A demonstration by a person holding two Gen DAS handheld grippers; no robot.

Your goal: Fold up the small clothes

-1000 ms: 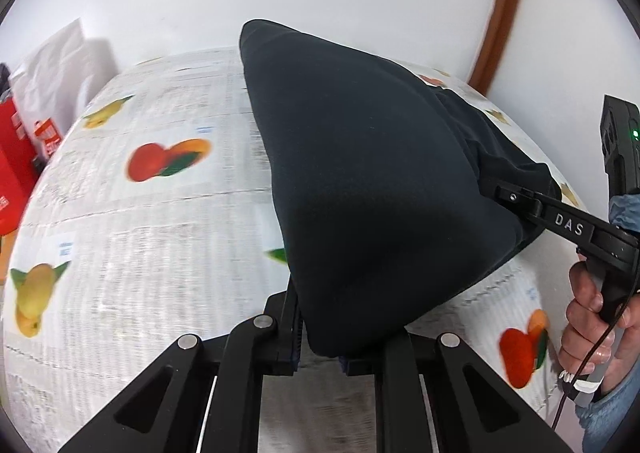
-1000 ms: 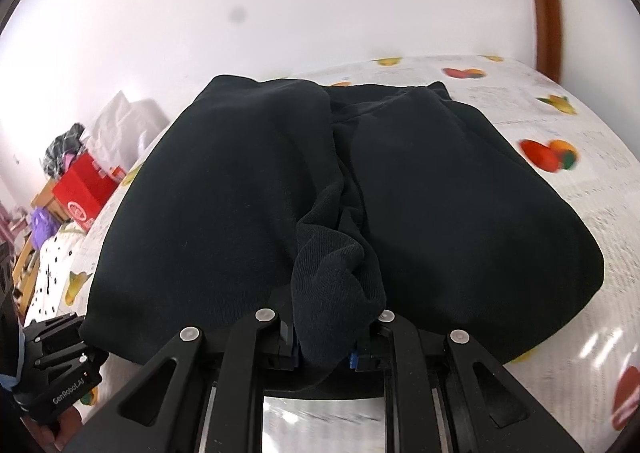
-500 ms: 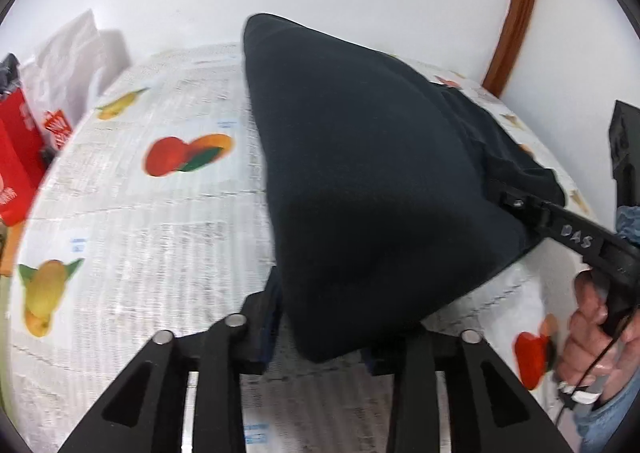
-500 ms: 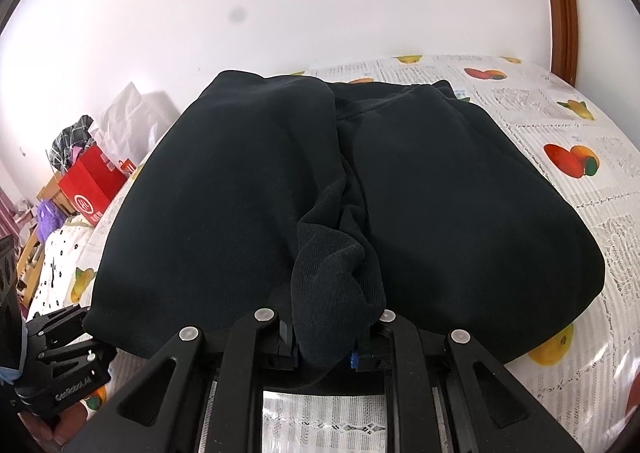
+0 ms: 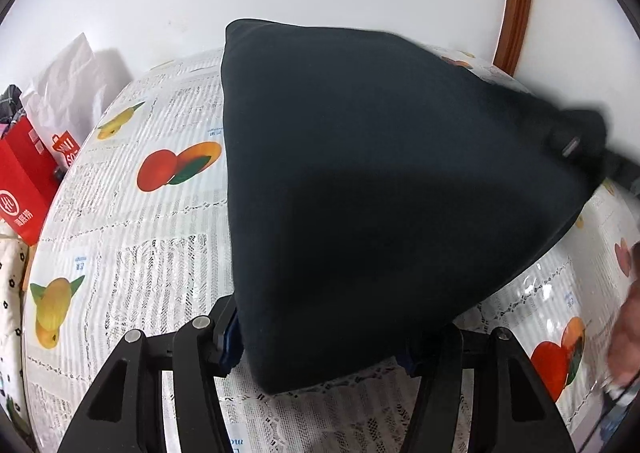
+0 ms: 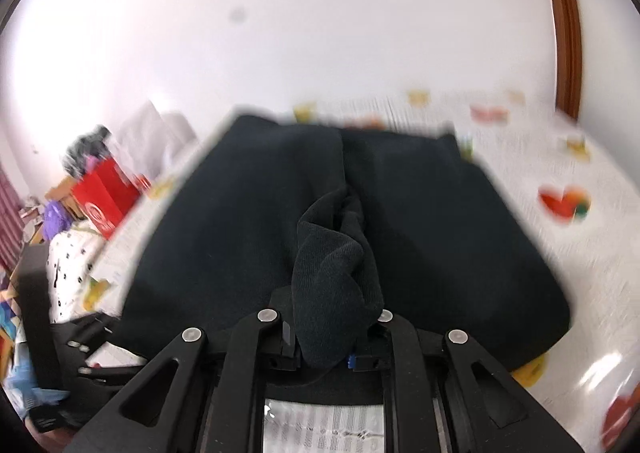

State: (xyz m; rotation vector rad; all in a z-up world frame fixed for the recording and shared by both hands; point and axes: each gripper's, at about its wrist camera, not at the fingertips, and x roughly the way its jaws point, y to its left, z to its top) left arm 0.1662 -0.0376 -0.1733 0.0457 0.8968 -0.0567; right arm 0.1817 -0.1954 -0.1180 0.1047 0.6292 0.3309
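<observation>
**Left corner being let go, right cuff clamped**

In the left wrist view, the left gripper [image 5: 320, 337] sits at the bottom centre of the frame with its jaws opening. The near corner of the dark garment [image 5: 360, 181] lies in the gap between them, and the pads look clear of the cloth on both sides, so I judge nothing is pinched there now. From this tool the garment spreads up and to the right across the middle of the frame, coming to a folded corner at upper centre, with its long edge running up the left side.

In the right wrist view, the right gripper [image 6: 324, 345] is at bottom centre, its jaws nearly together and pinching a bunched ribbed cuff [image 6: 332, 285] of the same garment. The cloth runs straight away from it toward the upper middle of the frame, with a seam or overlap down the centre. In the left view that gripper shows only as a blur at the right edge, at the garment's far right corner.

The garment rests on the fruit-printed tablecloth [image 5: 132, 221]. A red bag [image 5: 24, 189] stands off the table at the left edge.

The right hand is the only one with a hold, so the next fold would probably be led from the cuff end.
</observation>
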